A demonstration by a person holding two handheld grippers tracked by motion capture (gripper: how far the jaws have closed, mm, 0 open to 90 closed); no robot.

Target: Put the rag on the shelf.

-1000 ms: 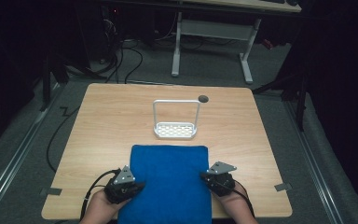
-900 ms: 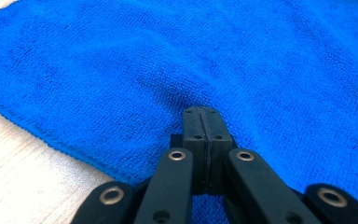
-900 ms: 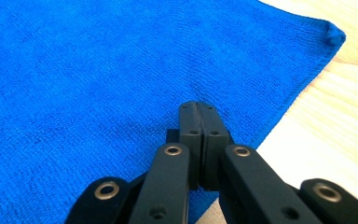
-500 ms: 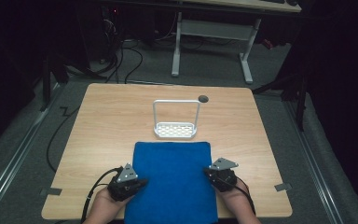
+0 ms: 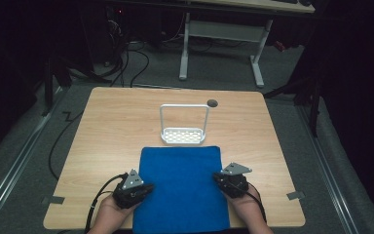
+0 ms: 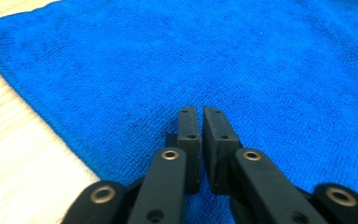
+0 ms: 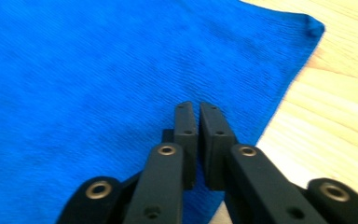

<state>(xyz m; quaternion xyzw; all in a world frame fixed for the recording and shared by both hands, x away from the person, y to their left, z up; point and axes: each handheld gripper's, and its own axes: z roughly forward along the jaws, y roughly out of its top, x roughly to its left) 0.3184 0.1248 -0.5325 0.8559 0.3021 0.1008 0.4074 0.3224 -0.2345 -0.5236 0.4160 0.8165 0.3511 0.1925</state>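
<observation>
A blue towel (image 5: 180, 185) lies flat on the wooden table (image 5: 117, 122), reaching its near edge. My left gripper (image 5: 148, 187) rests at the towel's left edge and points inward over the cloth (image 6: 214, 56). Its jaws (image 6: 199, 112) have just been opening and stand a narrow slit apart with nothing between them. My right gripper (image 5: 216, 178) sits at the towel's right edge over the cloth (image 7: 98, 70). Its jaws (image 7: 192, 106) have likewise just been opening to a thin gap and hold nothing.
A small white wire rack (image 5: 183, 134) with a tall handle stands just beyond the towel's far edge. A dark round hole (image 5: 212, 103) sits in the table behind it. Bare wood (image 7: 335, 116) lies beside the towel on both sides.
The towel's outline has shifted slightly right and squared up since the first frame. Both hands have barely moved.
</observation>
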